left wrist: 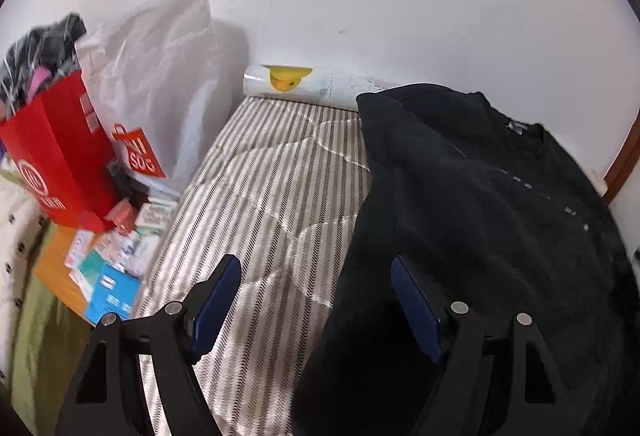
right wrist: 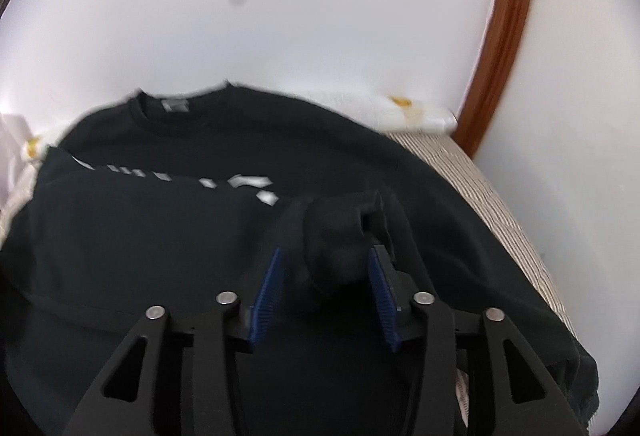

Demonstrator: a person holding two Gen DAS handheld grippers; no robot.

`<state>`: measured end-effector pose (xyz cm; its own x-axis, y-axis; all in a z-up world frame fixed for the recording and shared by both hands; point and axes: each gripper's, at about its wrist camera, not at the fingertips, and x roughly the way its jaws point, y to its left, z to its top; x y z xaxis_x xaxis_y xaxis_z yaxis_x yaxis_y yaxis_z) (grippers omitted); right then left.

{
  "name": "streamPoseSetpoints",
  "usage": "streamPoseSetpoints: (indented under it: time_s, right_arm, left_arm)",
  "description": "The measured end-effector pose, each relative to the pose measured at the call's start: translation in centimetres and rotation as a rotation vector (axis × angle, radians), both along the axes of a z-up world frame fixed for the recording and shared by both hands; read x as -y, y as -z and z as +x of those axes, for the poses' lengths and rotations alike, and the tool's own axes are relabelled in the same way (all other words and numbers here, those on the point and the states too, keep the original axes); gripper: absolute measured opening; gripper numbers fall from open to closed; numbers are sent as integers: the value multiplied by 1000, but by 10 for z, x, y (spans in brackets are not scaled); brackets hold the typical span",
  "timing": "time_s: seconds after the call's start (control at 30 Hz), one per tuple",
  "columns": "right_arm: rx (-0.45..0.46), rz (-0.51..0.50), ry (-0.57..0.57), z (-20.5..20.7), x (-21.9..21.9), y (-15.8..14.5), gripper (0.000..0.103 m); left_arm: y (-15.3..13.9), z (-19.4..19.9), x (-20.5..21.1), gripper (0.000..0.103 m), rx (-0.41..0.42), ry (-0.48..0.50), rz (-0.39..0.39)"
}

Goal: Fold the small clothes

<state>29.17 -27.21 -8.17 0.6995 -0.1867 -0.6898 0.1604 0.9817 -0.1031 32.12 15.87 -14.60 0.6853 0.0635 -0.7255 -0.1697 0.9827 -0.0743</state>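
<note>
A black sweatshirt (right wrist: 180,236) with a white chest print lies flat on the striped mattress (right wrist: 500,203), collar toward the wall. Its left sleeve is folded in over the body. My right gripper (right wrist: 326,256) hangs over the right side of the shirt. A bunched black sleeve end (right wrist: 340,232) sits between its blue pads (right wrist: 266,296); the jaws stand apart and the cloth looks loose. In the left wrist view the sweatshirt (left wrist: 500,215) fills the right half. My left gripper (left wrist: 315,262) is open and holds nothing, straddling the shirt's left edge above the mattress (left wrist: 272,195).
A red paper bag (left wrist: 60,171), a white shopping bag (left wrist: 160,83) and several small boxes (left wrist: 112,268) crowd the left of the bed. A rolled cloth with a yellow print (left wrist: 296,85) lies along the wall. A brown wooden frame (right wrist: 508,35) rises at the right.
</note>
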Motion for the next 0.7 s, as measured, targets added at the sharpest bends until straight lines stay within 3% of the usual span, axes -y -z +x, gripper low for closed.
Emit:
streamPoseSetpoints:
  time_s: [0.07, 0.2, 0.33, 0.5, 0.63, 0.7]
  right_arm:
    - [17, -8, -87, 8, -29, -13, 55]
    - [-3, 18, -276, 41, -97, -21, 56]
    - [12, 45, -407, 65, -160, -22, 56]
    - [-26, 94, -510, 100, -214, 3, 56]
    - [-62, 104, -561, 125, -245, 18, 56]
    - [-69, 110, -587, 141, -259, 21, 56]
  left_arm:
    - [-3, -2, 3, 76, 1, 11, 35]
    - [-11, -16, 6, 76, -10, 55, 22]
    - [4, -28, 14, 74, -65, 95, 184]
    - [14, -22, 12, 74, -54, 179, 92]
    - [20, -9, 21, 66, -32, 178, 173]
    - [21, -8, 18, 58, -10, 170, 159]
